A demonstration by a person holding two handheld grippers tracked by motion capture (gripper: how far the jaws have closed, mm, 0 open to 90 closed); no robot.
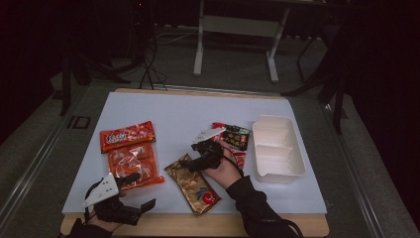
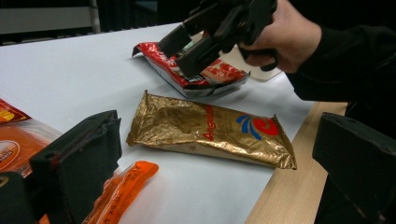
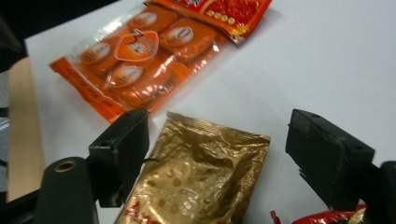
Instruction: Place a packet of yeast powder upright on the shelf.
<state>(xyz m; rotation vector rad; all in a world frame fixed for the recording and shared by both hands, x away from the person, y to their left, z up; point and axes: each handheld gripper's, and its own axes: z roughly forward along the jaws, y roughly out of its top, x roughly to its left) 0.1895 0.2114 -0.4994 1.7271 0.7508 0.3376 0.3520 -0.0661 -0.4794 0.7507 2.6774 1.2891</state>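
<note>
1. Right gripper (image 1: 190,159) poised over the top end of the gold packet (image 1: 193,184), jaws wide apart with nothing clamped; seen in the right gripper view straddling the packet's crinkled upper edge (image 3: 205,172), pads not yet touching the foil.
2. Gold packet lying flat on the white table (image 1: 163,106), near the front edge, between the orange snack pack (image 1: 132,166) and the red-and-black packet (image 1: 233,136), apart from both.
3. Left gripper (image 1: 136,191) resting at the near left corner, jaws open and empty, just beside the orange snack pack's lower end.
4. Step in hand, by the look of it: the approach for a pickup of the gold packet, likely bound for the white tray (image 1: 277,146) at the right.
5. Next move: lower a little more, keep the packet's edge centred between the pads, then close firmly.
6. Risk: slippery, puffy foil may slide or crumple; a grip too near the corner could let the packet swing.
</note>
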